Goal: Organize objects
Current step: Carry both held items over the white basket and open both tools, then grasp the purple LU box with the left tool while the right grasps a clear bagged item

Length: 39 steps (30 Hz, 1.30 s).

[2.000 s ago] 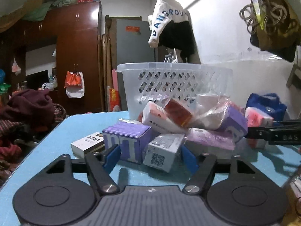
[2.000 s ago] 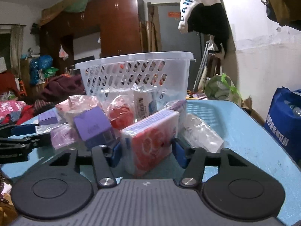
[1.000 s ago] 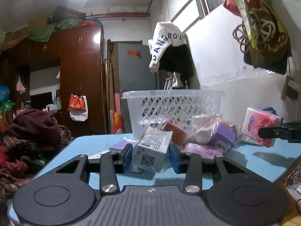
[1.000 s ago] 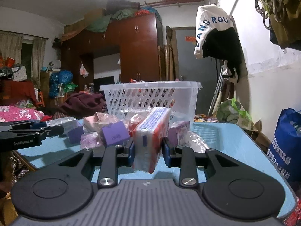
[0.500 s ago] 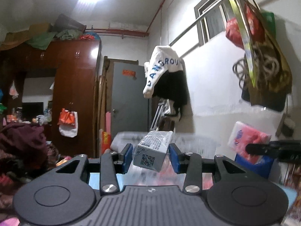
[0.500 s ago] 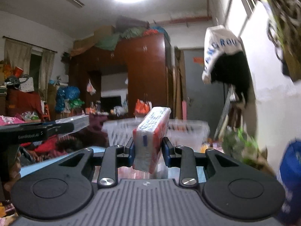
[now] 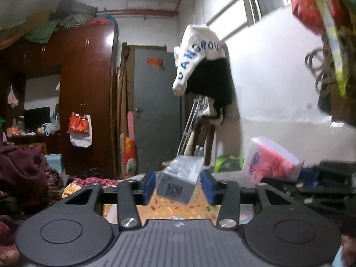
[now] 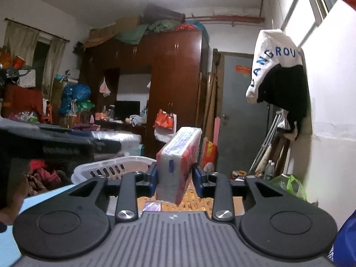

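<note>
My left gripper (image 7: 179, 185) holds a small grey-white box with a QR code (image 7: 179, 183) between its blue pads, which look a little wider apart than the box; the box is tilted and blurred. My right gripper (image 8: 175, 179) is shut on a red and white tissue pack (image 8: 178, 162), also seen at the right of the left wrist view (image 7: 269, 162). Both are raised above the white perforated basket (image 8: 115, 166), whose orange-lit bottom (image 7: 178, 209) shows below the fingers.
A blue table edge (image 8: 40, 195) lies at lower left. A white wall (image 8: 329, 111) with a hanging white and black garment (image 8: 278, 73) is at right. A brown wardrobe (image 8: 173, 84) and grey door (image 7: 155, 111) stand behind.
Both grippers have risen from the table with their items and moved forward over the basket. The left pads seem slightly wider around the box, which has tilted.
</note>
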Motion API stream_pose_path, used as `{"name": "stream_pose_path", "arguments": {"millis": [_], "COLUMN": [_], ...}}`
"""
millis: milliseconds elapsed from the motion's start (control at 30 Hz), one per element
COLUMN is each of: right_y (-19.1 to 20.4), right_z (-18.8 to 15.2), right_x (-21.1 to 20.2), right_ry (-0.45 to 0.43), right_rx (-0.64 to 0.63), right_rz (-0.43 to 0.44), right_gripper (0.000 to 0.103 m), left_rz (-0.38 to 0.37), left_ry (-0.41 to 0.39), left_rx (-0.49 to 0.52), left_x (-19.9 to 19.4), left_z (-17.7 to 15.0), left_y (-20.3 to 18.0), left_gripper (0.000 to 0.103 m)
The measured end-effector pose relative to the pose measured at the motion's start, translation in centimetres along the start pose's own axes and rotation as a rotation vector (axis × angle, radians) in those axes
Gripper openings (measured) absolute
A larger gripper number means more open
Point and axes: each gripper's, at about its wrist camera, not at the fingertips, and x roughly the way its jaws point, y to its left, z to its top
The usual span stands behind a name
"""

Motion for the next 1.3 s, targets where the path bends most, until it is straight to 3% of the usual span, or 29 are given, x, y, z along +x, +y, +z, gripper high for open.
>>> {"name": "stream_pose_path", "arguments": {"millis": [33, 67, 100, 200, 367, 433, 567, 667, 767, 900, 1000, 1100, 1233, 1267, 1300], "right_y": [-0.1, -0.3, -0.4, -0.7, -1.3, -1.5, -2.1, -1.6, -1.3, -1.3, -1.7, -2.0, -1.9, -1.9, -1.8], "right_z": [-0.1, -0.3, -0.5, -1.7, -7.3, -9.2, -10.3, -10.4, -10.1, -10.3, -10.3, -10.4, -10.6, -10.6, -10.6], "right_x": [-0.5, -1.2, -2.2, -5.7, -12.0, -13.2, -14.3, -13.3, -12.7, -11.9, -11.0, -10.7, -10.2, -10.0, -10.0], "right_ry": [-0.007, -0.011, -0.020, 0.009, 0.026, 0.091, 0.120, 0.184, 0.216, 0.280, 0.329, 0.358, 0.399, 0.408, 0.414], "right_rx": [0.022, 0.045, 0.063, 0.081, 0.064, 0.046, 0.143, 0.113, 0.085, 0.073, 0.079, 0.086, 0.070, 0.063, 0.053], "right_rz": [0.001, 0.009, -0.009, -0.081, -0.134, -0.166, -0.106, -0.146, -0.134, -0.115, -0.086, -0.065, -0.045, -0.046, -0.049], "right_gripper": [0.065, 0.094, 0.103, 0.103, 0.103, 0.103, 0.103, 0.103, 0.098, 0.081, 0.069, 0.063, 0.056, 0.051, 0.045], "left_rz": [0.011, 0.018, 0.014, -0.012, -0.013, -0.008, -0.085, -0.067, -0.005, 0.000, 0.052, 0.082, 0.060, 0.066, 0.071], "left_ry": [0.015, 0.012, 0.003, 0.000, -0.036, 0.010, 0.137, 0.158, 0.195, 0.246, 0.246, 0.279, 0.295, 0.293, 0.300], "left_rx": [-0.001, -0.003, -0.005, -0.018, -0.007, -0.034, -0.177, -0.158, -0.097, -0.082, -0.040, 0.012, 0.035, 0.045, 0.059], "left_x": [0.2, 0.1, -0.5, -3.9, -11.4, -12.9, -14.0, -13.5, -12.1, -10.6, -10.2, -9.4, -9.5, -9.5, -9.4], "left_z": [-0.3, -0.5, -0.9, -1.8, -5.8, -7.5, -10.4, -11.3, -11.8, -11.8, -11.2, -11.4, -11.6, -11.6, -11.7], "left_y": [0.2, 0.3, 0.5, 1.4, 3.2, 4.2, 6.2, 6.1, 5.4, 5.6, 5.3, 4.8, 4.6, 4.5, 4.3], "left_gripper": [0.083, 0.083, 0.083, 0.083, 0.096, 0.096, 0.096, 0.096, 0.096, 0.096, 0.096, 0.095, 0.087, 0.079, 0.065]}}
